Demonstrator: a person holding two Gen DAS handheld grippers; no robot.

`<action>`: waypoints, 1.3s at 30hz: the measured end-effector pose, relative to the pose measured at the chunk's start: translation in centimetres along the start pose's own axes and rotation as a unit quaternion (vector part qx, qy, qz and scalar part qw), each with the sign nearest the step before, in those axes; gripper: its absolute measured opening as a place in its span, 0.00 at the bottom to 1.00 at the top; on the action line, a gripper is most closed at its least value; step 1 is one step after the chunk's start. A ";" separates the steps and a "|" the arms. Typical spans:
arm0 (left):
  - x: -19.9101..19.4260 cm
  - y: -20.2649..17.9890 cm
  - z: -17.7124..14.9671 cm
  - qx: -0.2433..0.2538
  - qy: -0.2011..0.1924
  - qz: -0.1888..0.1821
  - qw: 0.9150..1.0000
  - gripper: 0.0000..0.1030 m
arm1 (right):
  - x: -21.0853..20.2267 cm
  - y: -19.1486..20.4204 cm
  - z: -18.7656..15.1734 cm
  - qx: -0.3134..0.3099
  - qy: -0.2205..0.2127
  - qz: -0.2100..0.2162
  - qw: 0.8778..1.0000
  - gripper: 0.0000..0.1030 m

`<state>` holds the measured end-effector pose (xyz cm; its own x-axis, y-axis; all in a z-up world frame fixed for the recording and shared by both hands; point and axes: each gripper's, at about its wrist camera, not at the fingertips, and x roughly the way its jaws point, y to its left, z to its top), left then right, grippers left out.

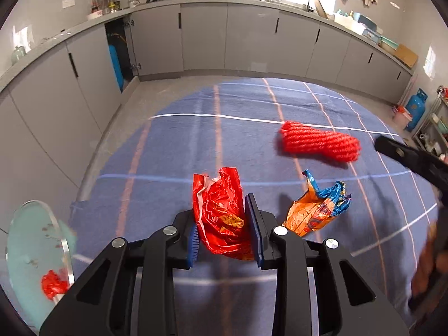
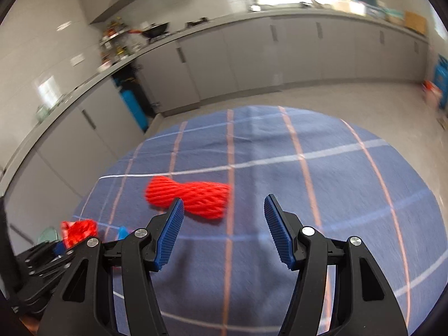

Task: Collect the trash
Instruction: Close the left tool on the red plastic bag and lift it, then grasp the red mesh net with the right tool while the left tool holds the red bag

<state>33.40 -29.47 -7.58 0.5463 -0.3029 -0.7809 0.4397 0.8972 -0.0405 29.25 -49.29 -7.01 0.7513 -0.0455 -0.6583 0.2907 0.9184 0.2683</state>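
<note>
My left gripper [image 1: 224, 218] has its jaws closed on a crumpled red wrapper [image 1: 219, 212] above the blue checked cloth [image 1: 173, 145]. Just right of it lies an orange-and-blue wrapper [image 1: 317, 208], and a red foam net [image 1: 320, 141] sits farther off. At lower left I see a glass bin [image 1: 36, 249] with red scrap inside.

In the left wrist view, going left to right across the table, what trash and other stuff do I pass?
Glass plate holding a red scrap → red wrapper in the left gripper → orange and blue wrapper → right gripper's black edge.
</note>
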 end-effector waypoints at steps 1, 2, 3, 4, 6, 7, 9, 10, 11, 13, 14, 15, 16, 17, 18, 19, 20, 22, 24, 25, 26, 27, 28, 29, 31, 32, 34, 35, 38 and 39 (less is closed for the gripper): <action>-0.7 0.8 -0.3 -0.009 -0.002 0.000 1.000 0.29 | 0.7 0.7 0.5 -0.022 0.001 0.006 1.000 0.59; -1.0 1.4 -0.4 -0.015 -0.003 0.000 1.000 0.29 | 1.1 1.0 0.7 -0.032 0.002 0.010 0.999 0.59; -1.5 2.1 -0.6 -0.023 -0.005 0.000 1.000 0.29 | 1.7 1.4 1.1 -0.043 0.004 0.015 0.999 0.59; -1.8 2.4 -0.8 -0.026 -0.007 0.003 1.000 0.29 | 2.6 1.8 1.5 -0.055 0.012 0.021 0.998 0.59; -2.3 3.0 -1.2 -0.025 -0.011 0.017 0.999 0.29 | 3.9 2.3 1.7 -0.068 0.023 0.024 0.997 0.62; -2.4 3.2 -1.3 -0.024 -0.011 0.022 0.999 0.29 | 4.9 2.6 1.8 -0.082 0.037 0.022 0.996 0.62; -2.6 3.9 -1.6 -0.026 -0.010 0.023 0.999 0.29 | 6.5 3.0 1.4 -0.102 0.061 0.011 0.993 0.62; -2.7 4.0 -1.6 -0.027 -0.009 0.023 0.999 0.29 | 7.2 3.1 1.0 -0.107 0.075 0.012 0.991 0.61; -2.7 4.2 -1.7 -0.028 -0.009 0.024 0.999 0.29 | 7.6 3.1 0.8 -0.108 0.081 0.009 0.991 0.53; -2.8 4.5 -1.8 -0.030 -0.009 0.027 0.999 0.29 | 7.6 3.1 0.3 -0.116 0.071 -0.020 0.991 0.34; -2.8 4.5 -1.8 -0.031 -0.009 0.028 0.999 0.29 | 7.6 3.0 0.1 -0.117 0.070 -0.022 0.990 0.29; -2.9 4.6 -1.8 -0.033 -0.009 0.028 0.999 0.29 | 7.4 2.8 0.0 -0.111 0.069 -0.022 0.991 0.24; -3.0 4.6 -1.9 -0.034 -0.009 0.028 0.999 0.29 | 7.2 2.6 0.0 -0.104 0.070 -0.022 0.992 0.22; -3.2 4.6 -1.9 -0.035 -0.010 0.028 0.999 0.29 | 7.0 2.5 -0.1 -0.098 0.071 -0.019 0.992 0.20; -3.6 4.6 -1.9 -0.035 -0.015 0.030 0.999 0.29 | 6.7 2.4 -0.2 -0.090 0.071 -0.015 0.993 0.19; -3.8 4.6 -2.0 -0.035 -0.017 0.032 0.999 0.29 | 6.3 2.3 -0.4 -0.082 0.071 -0.012 0.994 0.19; -4.3 4.5 -2.0 -0.033 -0.023 0.037 0.999 0.29 | 5.7 2.3 -0.7 -0.072 0.070 -0.008 0.995 0.18; -5.2 4.7 -2.2 -0.033 -0.033 0.046 0.998 0.29 | 4.2 2.6 -1.3 -0.056 0.069 -0.006 0.996 0.18; -6.1 5.0 -2.4 -0.038 -0.039 0.051 0.997 0.29 | 2.8 3.1 -1.9 -0.041 0.069 0.003 0.997 0.18; -6.6 5.2 -2.6 -0.042 -0.041 0.051 0.997 0.29 | 1.8 3.7 -2.5 -0.033 0.069 0.010 0.997 0.18; -7.1 5.3 -2.7 -0.043 -0.043 0.052 0.997 0.29 | 1.2 4.1 -2.9 -0.031 0.069 0.014 0.997 0.18; -7.7 5.4 -3.0 -0.043 -0.046 0.053 0.997 0.29 | 0.6 4.6 -3.3 -0.029 0.070 0.020 0.997 0.18; -8.2 5.4 -3.3 -0.042 -0.047 0.055 0.996 0.29 | -0.3 5.3 -3.9 -0.028 0.068 0.028 0.997 0.18; -8.6 5.6 -3.5 -0.043 -0.049 0.057 0.996 0.29 | -0.9 5.8 -4.2 -0.027 0.067 0.032 0.997 0.18; -9.7 6.0 -4.3 -0.047 -0.052 0.060 0.996 0.29 | -2.0 6.8 -4.9 -0.026 0.064 0.037 0.997 0.18; -10.1 6.3 -4.6 -0.048 -0.052 0.061 0.996 0.29 | -2.6 7.3 -5.4 -0.024 0.062 0.040 0.997 0.18; -11.1 6.8 -5.4 -0.050 -0.055 0.066 0.995 0.29 | -3.7 8.1 -6.3 -0.018 0.061 0.049 0.997 0.18; -11.5 7.0 -5.8 -0.051 -0.055 0.069 0.995 0.29 | -4.1 8.5 -6.6 -0.015 0.061 0.051 0.997 0.18; -12.6 7.9 -6.9 -0.055 -0.055 0.074 0.994 0.29 | -4.9 9.5 -7.5 -0.012 0.060 0.057 0.997 0.18; -12.9 8.2 -7.2 -0.056 -0.056 0.075 0.994 0.29 | -5.3 10.0 -7.9 -0.012 0.060 0.058 0.996 0.18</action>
<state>24.81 -15.90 -2.31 0.6787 -0.1907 -0.7092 0.2680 0.9634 -0.0026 23.51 -36.80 -6.42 0.7031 0.1075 -0.7029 0.1901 0.9241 0.3315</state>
